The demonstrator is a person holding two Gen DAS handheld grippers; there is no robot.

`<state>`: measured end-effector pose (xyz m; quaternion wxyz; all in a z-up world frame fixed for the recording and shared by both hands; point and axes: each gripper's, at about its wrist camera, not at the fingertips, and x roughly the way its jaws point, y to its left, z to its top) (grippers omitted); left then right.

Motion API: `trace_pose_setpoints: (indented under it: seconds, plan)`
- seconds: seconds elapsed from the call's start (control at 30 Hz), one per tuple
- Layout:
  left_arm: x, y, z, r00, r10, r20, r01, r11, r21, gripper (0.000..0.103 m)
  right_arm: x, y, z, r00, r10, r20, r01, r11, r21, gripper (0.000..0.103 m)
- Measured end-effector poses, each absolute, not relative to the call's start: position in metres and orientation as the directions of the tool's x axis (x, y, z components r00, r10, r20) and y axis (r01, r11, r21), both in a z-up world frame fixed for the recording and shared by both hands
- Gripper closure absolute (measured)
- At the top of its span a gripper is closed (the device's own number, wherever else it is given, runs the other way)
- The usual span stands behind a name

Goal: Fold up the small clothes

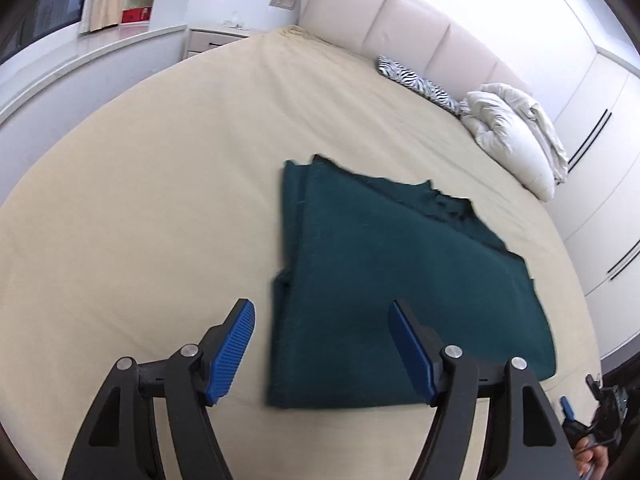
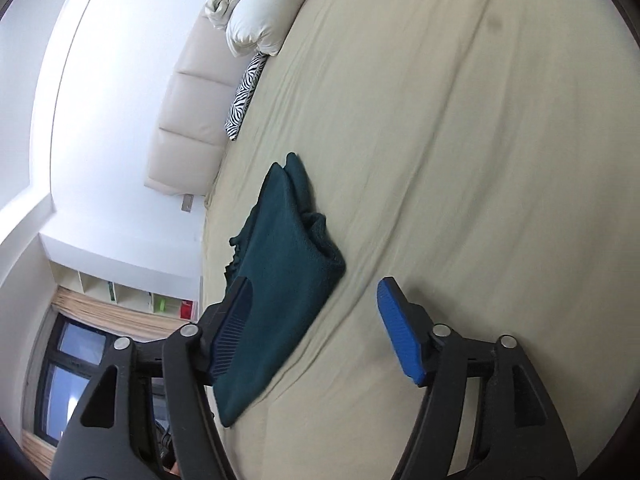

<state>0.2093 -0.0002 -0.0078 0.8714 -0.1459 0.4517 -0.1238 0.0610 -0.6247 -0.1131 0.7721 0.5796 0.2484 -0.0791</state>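
Left gripper (image 1: 322,350): black two-finger tool with ribbed blue pads; jaws spread wide, holding nothing. Occupies the lower centre of the left wrist view, above the near left part of the cloth.

Task item: dark teal, fleece-like folded garment (image 1: 384,280), matte and soft. Lies flat on the bed at centre to lower right of the left wrist view. Layered edges show along its left side; the far edge is ragged and uneven.

Support: beige bed sheet (image 1: 140,220), smooth cotton-like weave with shallow creases.

Background: padded cream headboard (image 1: 400,20) at upper centre, zebra-print cushion (image 1: 420,84) and rumpled white duvet (image 1: 516,136) at upper right.

Right gripper (image 2: 316,330): same build; jaws apart, nothing between them. In the right wrist view its left pad overlaps the garment's near edge; contact cannot be confirmed.

Step in hand (judgement): garment appears already folded at least once; both tools are positioned for another grasp.

Next move (judgement): close each tool on an edge or corner, gathering all layers, then lift and carry across evenly. The thick, limp fabric is likely to slip or bunch.
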Motion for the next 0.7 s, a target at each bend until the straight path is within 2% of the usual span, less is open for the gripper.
trace_pose_setpoints:
  seconds: [0.07,0.37,0.6,0.7]
  plan:
    - [0.213,-0.022,-0.003,0.556,-0.365,-0.747,0.128,0.925,-0.357,0.031,0.069,-0.618,-0.112,0.867,0.189,-0.461,0.392,0.311,0.866,0.038]
    - [0.245,-0.098,-0.024,0.477,-0.448,-0.757,0.209,0.894,-0.397,0.03,0.138,-0.596,-0.136,0.805,0.227,-0.548,0.498,0.243,0.833,0.038]
    - [0.265,-0.104,-0.047,0.449,-0.452,-0.771,0.195,0.891,-0.409,0.03,0.146,-0.593,-0.136,0.842,0.209,-0.496,0.463,0.188,0.866,0.038]
    - [0.265,-0.1,-0.054,0.444,-0.468,-0.764,0.207,0.883,-0.42,0.031,0.154,-0.592,-0.138,0.827,0.212,-0.521,0.484,0.206,0.851,0.038]
